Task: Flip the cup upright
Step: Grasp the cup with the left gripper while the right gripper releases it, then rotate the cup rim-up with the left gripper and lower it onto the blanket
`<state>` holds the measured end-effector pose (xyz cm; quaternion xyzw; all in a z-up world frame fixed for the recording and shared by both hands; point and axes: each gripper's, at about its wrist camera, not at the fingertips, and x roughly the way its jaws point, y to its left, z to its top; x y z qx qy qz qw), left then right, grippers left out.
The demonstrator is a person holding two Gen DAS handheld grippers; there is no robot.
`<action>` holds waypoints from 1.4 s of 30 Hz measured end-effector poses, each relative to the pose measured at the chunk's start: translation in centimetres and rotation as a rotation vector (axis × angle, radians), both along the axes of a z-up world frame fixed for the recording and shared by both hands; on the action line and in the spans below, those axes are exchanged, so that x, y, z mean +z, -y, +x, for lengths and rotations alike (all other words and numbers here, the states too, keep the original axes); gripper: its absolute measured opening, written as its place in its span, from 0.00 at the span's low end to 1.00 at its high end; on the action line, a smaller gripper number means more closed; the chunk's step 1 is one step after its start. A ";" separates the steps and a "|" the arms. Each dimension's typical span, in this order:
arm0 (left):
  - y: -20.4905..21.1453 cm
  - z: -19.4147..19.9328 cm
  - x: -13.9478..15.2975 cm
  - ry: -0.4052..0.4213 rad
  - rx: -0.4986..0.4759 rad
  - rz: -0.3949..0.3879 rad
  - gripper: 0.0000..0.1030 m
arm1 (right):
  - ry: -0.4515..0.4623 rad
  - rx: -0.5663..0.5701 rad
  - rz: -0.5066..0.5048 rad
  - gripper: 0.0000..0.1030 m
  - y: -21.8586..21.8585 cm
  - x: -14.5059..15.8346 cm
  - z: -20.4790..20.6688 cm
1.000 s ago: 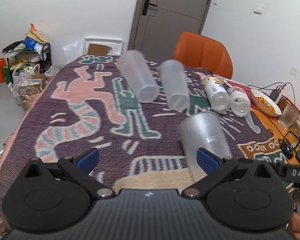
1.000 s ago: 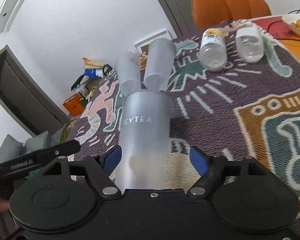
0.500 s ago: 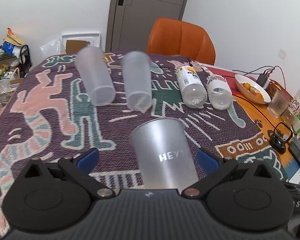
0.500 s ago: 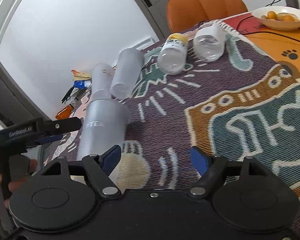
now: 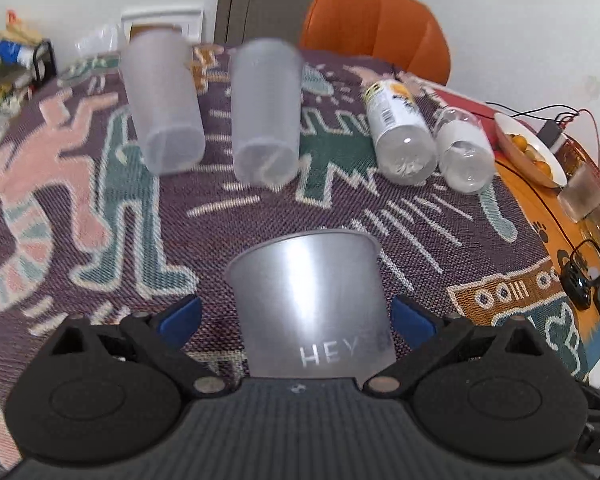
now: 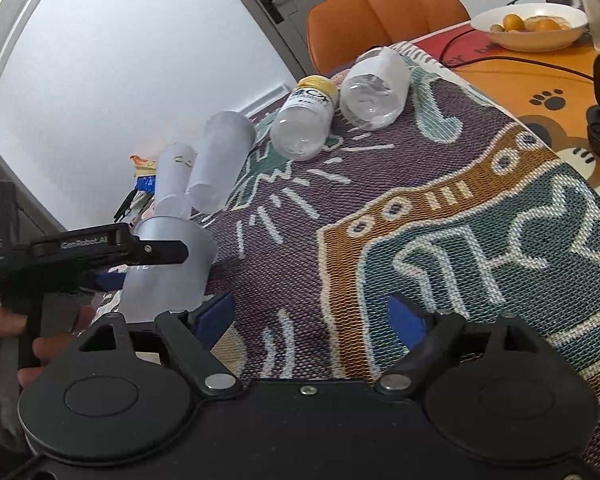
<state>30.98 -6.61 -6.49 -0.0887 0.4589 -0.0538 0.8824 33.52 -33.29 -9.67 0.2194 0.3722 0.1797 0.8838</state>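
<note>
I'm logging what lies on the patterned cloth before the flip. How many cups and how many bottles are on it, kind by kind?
Cups: 3 (grey printed cup between the left gripper's open fingers, two frosted cups lying down)
Bottles: 2 (yellow-capped bottle, white-labelled bottle, both lying down)
Total: 5

Cup [image 5: 312,304] reads "HEY"; left gripper [image 6: 100,246] perhaps "GenRobot.AI".

Left hand-held gripper [image 5: 296,316]: black body, blue fingertip pads [image 5: 180,318], silver pivot screws, ribbed grey housing.
</note>
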 end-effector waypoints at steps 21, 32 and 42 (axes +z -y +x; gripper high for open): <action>-0.2 -5.3 6.9 0.314 -0.024 -0.005 0.74 | 0.040 0.007 0.001 0.82 -1.1 1.9 -1.5; 0.3 -9.1 8.6 0.511 -0.029 0.090 0.73 | 0.071 0.015 -0.018 0.82 -1.7 3.0 -3.3; 0.0 -10.3 8.5 0.578 -0.018 0.148 0.73 | 0.079 0.017 -0.029 0.82 -2.0 3.3 -3.9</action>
